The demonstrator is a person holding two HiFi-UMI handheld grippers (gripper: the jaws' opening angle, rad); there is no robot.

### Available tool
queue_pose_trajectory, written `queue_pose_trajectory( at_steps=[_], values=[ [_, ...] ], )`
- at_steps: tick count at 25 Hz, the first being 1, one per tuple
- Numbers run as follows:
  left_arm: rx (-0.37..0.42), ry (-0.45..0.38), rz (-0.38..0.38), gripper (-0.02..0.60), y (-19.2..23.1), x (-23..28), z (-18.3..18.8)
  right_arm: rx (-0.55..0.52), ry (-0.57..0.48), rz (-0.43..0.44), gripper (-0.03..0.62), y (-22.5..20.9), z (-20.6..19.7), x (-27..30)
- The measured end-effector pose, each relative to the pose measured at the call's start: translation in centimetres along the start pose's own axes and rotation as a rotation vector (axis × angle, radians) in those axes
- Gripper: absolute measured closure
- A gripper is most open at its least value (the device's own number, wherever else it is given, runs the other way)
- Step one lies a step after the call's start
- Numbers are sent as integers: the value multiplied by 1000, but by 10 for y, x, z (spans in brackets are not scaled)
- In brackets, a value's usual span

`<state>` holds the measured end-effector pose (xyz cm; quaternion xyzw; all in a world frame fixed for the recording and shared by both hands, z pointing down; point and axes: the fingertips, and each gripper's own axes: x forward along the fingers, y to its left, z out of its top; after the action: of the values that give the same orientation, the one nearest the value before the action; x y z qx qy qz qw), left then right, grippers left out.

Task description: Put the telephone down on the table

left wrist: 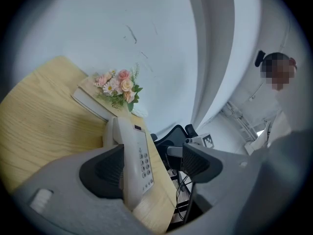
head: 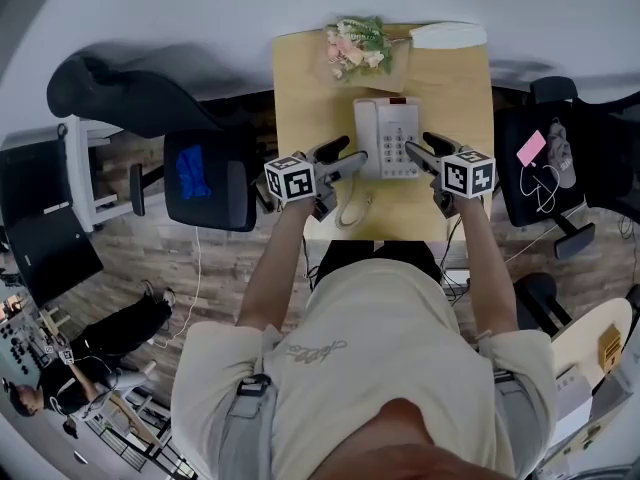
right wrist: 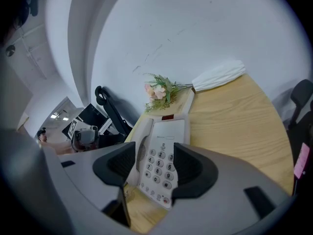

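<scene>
Pale wood makes up the small surface (head: 460, 98), which is set against a white wall (head: 200, 8) above a plank floor (head: 230, 258). In the head view the white telephone (head: 388, 138) lies flat near the middle of the surface with its keypad up. Its handset (head: 363, 133) is cradled along the 9 o'clock side, and its coiled cord (head: 355, 209) trails off at 7 o'clock toward the near edge. A small bouquet (head: 357, 46) of pink and peach flowers lies at 11 o'clock from the telephone, by the wall. A white rolled bundle (head: 448, 35) sits at 1 o'clock on the far corner. The left tongs (head: 343, 159) reach in from 8 o'clock, tips just beside the handset side. In the left gripper view their jaws stand wide apart. One pad is close against the telephone's side, though contact cannot be told, and the other is well clear, so they grip nothing. The right tongs (head: 427, 150) reach in from 4 o'clock, tips just beside the keypad side. The right gripper view shows their jaws spread as well, with the keypad seen between them and neither pad pressed on it. A black office chair (head: 210, 180) stands at 9 o'clock of the surface, and a second chair (head: 545, 183) stands at 3 o'clock.
</scene>
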<state>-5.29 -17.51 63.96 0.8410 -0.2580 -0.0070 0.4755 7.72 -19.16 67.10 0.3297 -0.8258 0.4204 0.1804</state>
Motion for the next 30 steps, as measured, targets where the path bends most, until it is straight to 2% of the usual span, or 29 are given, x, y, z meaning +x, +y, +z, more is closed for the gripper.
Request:
queue_pose_trajectory(
  at_steps=[4, 6, 9, 11, 12, 20, 30],
  values=[
    [28, -25, -4, 223, -16, -7, 2, -38, -6, 10, 381, 14, 2, -10],
    [38, -42, -3, 319, -21, -10, 5, -50, -13, 13, 408, 20, 4, -16],
    [51, -62, 6, 380, -26, -13, 10, -72, -29, 10, 431, 26, 8, -23],
    [62, -69, 13, 455, -31, -14, 13, -86, -43, 6, 459, 31, 12, -28],
    [70, -71, 16, 469, -33, -14, 14, -93, -48, 4, 468, 33, 14, -30],
    [176, -57, 40, 530, -51, -10, 23, -123, -87, -19, 591, 41, 25, -45],
    [334, -26, 98, 561, -76, -9, 35, -194, -145, -1, 592, 67, 48, -72]
  ],
)
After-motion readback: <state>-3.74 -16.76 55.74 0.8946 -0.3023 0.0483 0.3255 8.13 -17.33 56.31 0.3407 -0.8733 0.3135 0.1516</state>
